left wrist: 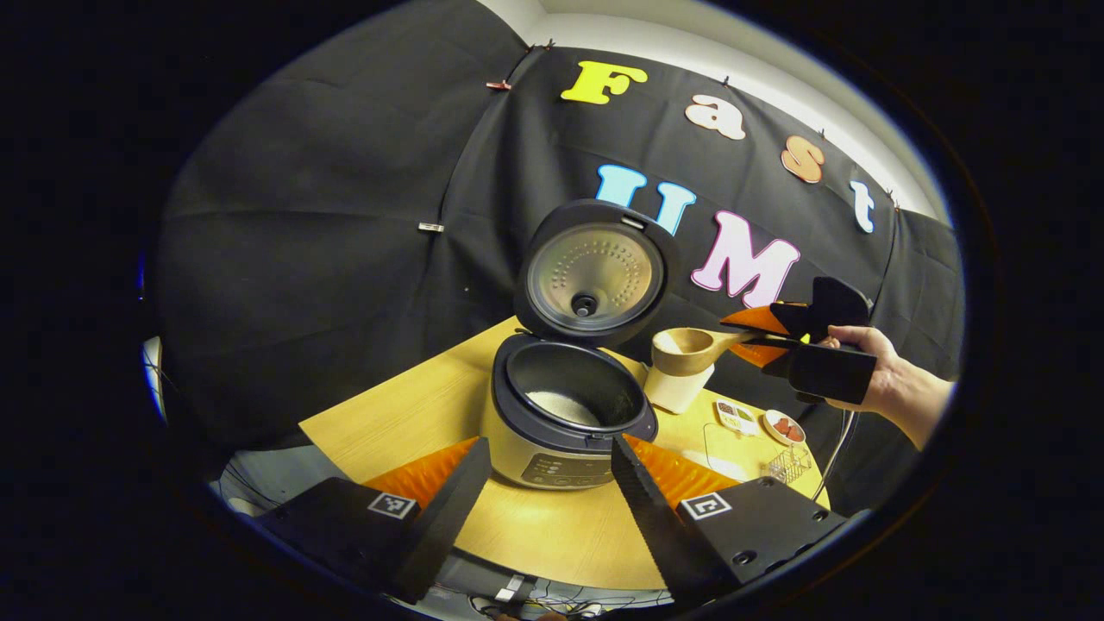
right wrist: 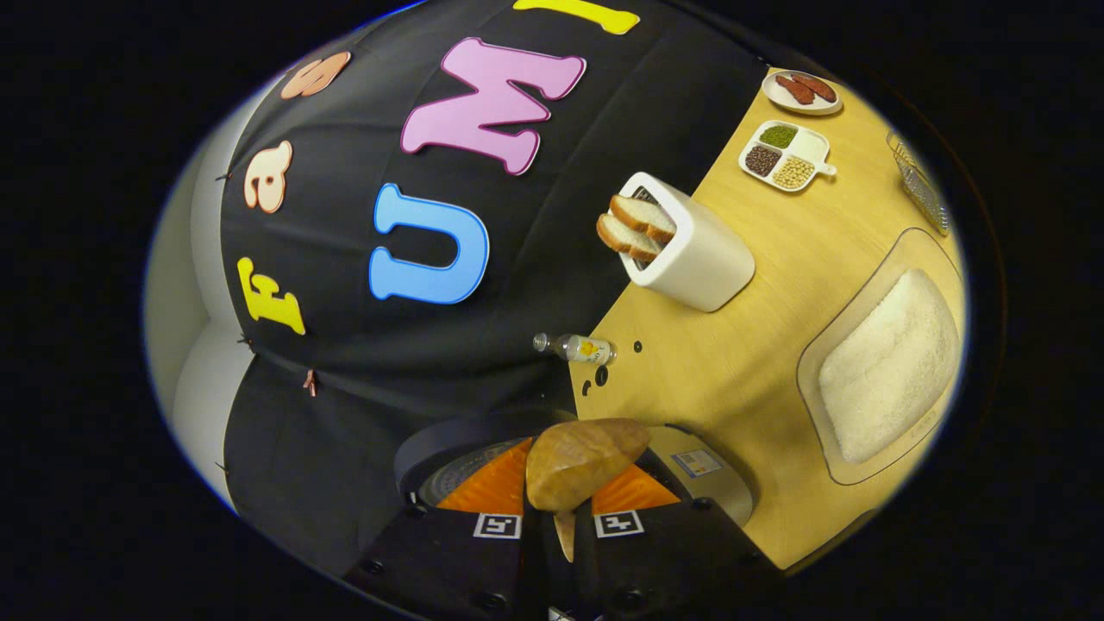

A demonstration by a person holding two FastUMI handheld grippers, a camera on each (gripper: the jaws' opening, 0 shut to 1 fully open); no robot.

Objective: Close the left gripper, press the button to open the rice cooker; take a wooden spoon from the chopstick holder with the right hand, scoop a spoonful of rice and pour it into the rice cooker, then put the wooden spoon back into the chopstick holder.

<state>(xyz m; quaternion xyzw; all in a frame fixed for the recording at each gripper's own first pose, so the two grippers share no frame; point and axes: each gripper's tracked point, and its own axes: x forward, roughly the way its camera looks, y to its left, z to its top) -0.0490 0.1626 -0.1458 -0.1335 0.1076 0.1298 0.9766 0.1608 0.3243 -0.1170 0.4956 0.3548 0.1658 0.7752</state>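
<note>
The rice cooker [left wrist: 561,448] stands open, its lid [left wrist: 591,276] raised upright and white rice [left wrist: 561,405] in the pot. My left gripper [left wrist: 549,444] is open in front of the cooker's control panel, one finger on each side of it, holding nothing. A hand [left wrist: 893,384] holds my right gripper [left wrist: 763,332] to the right of the cooker, shut on the handle of the wooden spoon [left wrist: 690,347]. The spoon's bowl hangs above the white toaster [left wrist: 677,390]. In the right gripper view the wooden spoon [right wrist: 582,461] sticks out between the fingers of my right gripper [right wrist: 561,509], over the rice cooker [right wrist: 703,474]. Whether the spoon carries rice I cannot tell.
A clear tray of rice [right wrist: 888,362] lies on the wooden table [right wrist: 742,362]. A toaster [right wrist: 699,254] with bread, a small bottle [right wrist: 582,348], a divided dish of beans [right wrist: 785,155], a small plate [right wrist: 802,90] and a wire holder [right wrist: 918,185] stand around it.
</note>
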